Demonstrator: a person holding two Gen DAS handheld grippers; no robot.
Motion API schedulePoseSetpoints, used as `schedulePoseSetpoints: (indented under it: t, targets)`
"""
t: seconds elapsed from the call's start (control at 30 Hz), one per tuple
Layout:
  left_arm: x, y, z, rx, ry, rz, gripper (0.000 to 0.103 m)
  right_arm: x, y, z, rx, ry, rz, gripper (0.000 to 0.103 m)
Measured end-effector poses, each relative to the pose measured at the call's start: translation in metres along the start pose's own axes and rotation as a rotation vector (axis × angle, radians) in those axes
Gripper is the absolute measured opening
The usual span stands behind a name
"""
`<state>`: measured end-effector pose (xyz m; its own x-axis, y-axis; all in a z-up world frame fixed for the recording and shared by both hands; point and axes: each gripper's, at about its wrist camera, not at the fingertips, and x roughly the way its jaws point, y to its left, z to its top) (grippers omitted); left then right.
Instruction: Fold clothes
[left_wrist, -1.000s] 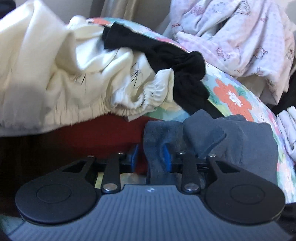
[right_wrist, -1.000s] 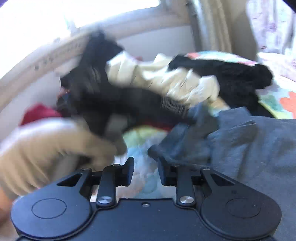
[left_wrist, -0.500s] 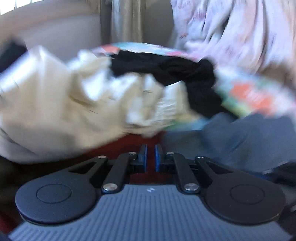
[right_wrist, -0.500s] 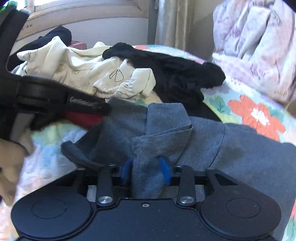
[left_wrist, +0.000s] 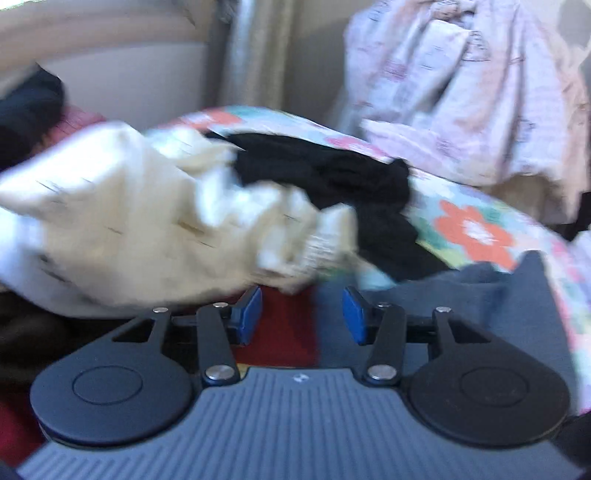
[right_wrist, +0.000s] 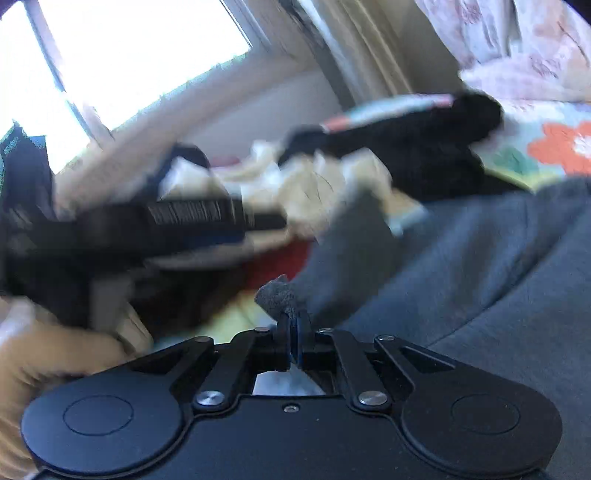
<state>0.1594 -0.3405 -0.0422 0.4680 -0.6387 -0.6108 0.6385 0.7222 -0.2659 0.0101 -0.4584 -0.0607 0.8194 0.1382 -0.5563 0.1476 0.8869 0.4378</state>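
Note:
A grey garment (right_wrist: 461, 277) lies on the bed at the right and near side. My right gripper (right_wrist: 293, 332) is shut on a fold of it, and a grey tuft sticks up past the pads. My left gripper (left_wrist: 303, 317) is opening, with its blue pads (left_wrist: 251, 314) apart and pressing on nothing. Beyond its gap are a red cloth (left_wrist: 284, 332) and the grey garment's edge (left_wrist: 461, 295). In the right wrist view the left gripper (right_wrist: 184, 218) is a blurred black bar at the left.
A cream garment (left_wrist: 147, 229) and a black one (left_wrist: 332, 177) are heaped on the floral sheet (left_wrist: 472, 229) ahead. Pink patterned fabric (left_wrist: 461, 92) hangs at the back right, with a curtain (left_wrist: 255, 55) and a bright window (right_wrist: 129, 55) behind. A person's hand (right_wrist: 37, 350) shows at the lower left.
My left gripper had grey cloth between its pads, then shut with nothing in it, and now stands open and higher. My right gripper went from open to shut on the grey fold.

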Motion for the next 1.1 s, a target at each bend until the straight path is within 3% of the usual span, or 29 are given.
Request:
schedulePoseSetpoints:
  t: [0.07,0.13,0.2,0.23,0.3,0.33,0.4,0.5,0.6,0.63,0.67,0.7,0.83,0.93,1.1]
  targets:
    - [0.016,-0.002,-0.002,-0.020,0.037,-0.077,0.051,0.005,0.002,-0.007,-0.012,0.034,-0.067,0.008]
    - [0.032,-0.009,-0.002,0.012,0.064,-0.088,0.052,-0.003,0.002,-0.007,0.021,0.021,-0.064,0.012]
    - [0.044,-0.018,-0.005,0.066,0.069,-0.072,0.052,-0.017,0.003,-0.002,0.029,0.022,-0.064,0.031]
    - [0.047,-0.023,-0.008,0.102,0.074,-0.058,0.050,-0.025,0.004,0.001,0.021,0.019,-0.073,0.035]
    - [0.054,-0.035,-0.016,0.196,0.090,-0.020,0.037,-0.049,0.006,0.009,-0.040,-0.007,-0.107,0.039]
    - [0.055,-0.041,-0.020,0.252,0.084,0.008,0.018,-0.059,0.005,0.011,-0.060,-0.016,-0.131,0.041]
    - [0.052,-0.047,-0.020,0.286,0.067,0.051,0.015,-0.078,-0.006,0.018,-0.103,-0.027,-0.199,0.050]
    - [0.038,-0.047,-0.011,0.263,0.027,0.059,0.015,-0.099,-0.027,0.028,-0.174,-0.018,-0.343,0.052]
    - [0.011,-0.055,-0.004,0.318,-0.054,0.043,0.022,-0.115,-0.050,0.034,-0.201,-0.019,-0.432,0.053]
    - [0.004,-0.057,-0.002,0.331,-0.073,0.020,0.034,-0.120,-0.059,0.036,-0.190,-0.024,-0.446,0.053]
    - [-0.003,-0.059,0.000,0.336,-0.085,-0.012,0.052,-0.123,-0.067,0.036,-0.167,-0.030,-0.447,0.054]
    - [-0.007,-0.062,0.003,0.337,-0.089,-0.052,0.057,-0.127,-0.075,0.037,-0.143,-0.035,-0.447,0.055]
    - [0.005,-0.087,0.013,0.437,-0.085,-0.177,0.067,-0.133,-0.103,0.037,-0.052,-0.052,-0.437,0.057]
    - [0.042,-0.111,0.016,0.529,0.007,-0.246,0.067,-0.130,-0.121,0.035,0.018,-0.046,-0.420,0.058]
    - [0.086,-0.127,0.016,0.508,0.106,-0.373,0.067,-0.125,-0.143,0.028,0.106,-0.045,-0.386,0.058]
